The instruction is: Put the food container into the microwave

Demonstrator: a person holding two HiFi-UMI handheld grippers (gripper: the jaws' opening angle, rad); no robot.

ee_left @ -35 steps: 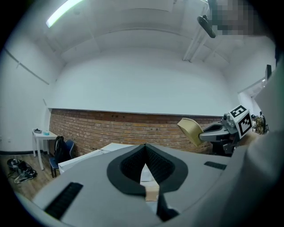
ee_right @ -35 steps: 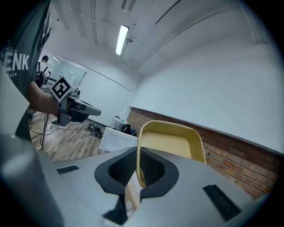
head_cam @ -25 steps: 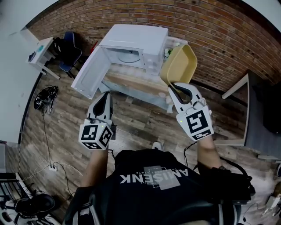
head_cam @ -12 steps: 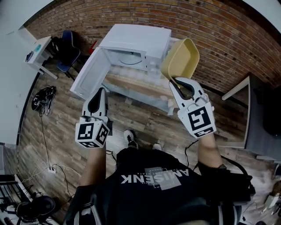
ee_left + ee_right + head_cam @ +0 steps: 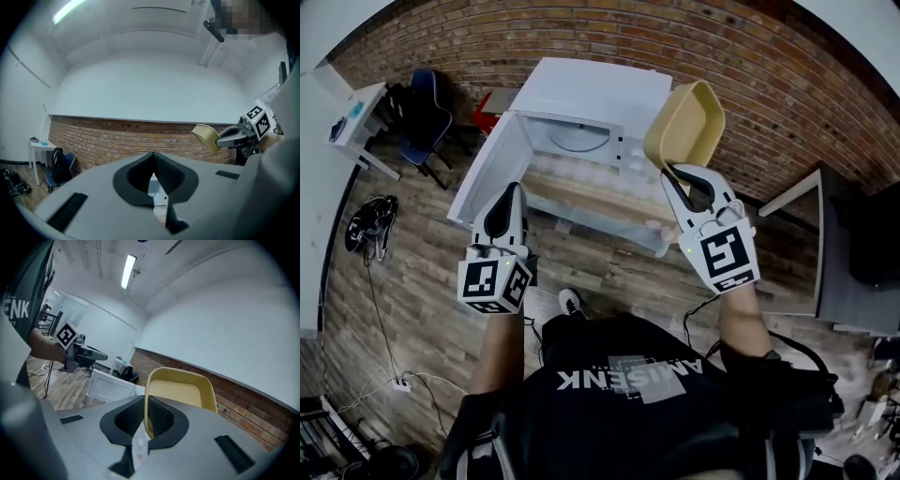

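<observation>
The red brick wall [image 5: 581, 28] runs across the far side, above the grey-brown wood plank floor [image 5: 403, 272]. Against it stands the white box-shaped microwave [image 5: 591, 94], its door [image 5: 492, 169] swung wide to the left and the cavity facing me. It sits on a low light wooden table [image 5: 591, 192].

The pale yellow, rounded rectangular plastic food container [image 5: 684, 127] is up in the air at the microwave's right front corner. It is outside the cavity and tipped on edge, so its hollow inside shows. My right gripper [image 5: 673, 172] has it: in the right gripper view the two black ribbed pads are clenched on the near rim of the container [image 5: 183, 390], with the wall of it pinched between them.

My left gripper [image 5: 508, 192] hangs in front of the open door, apart from it. Its jaws are pressed together at the tips with nothing caught between them, as the left gripper view shows.
</observation>
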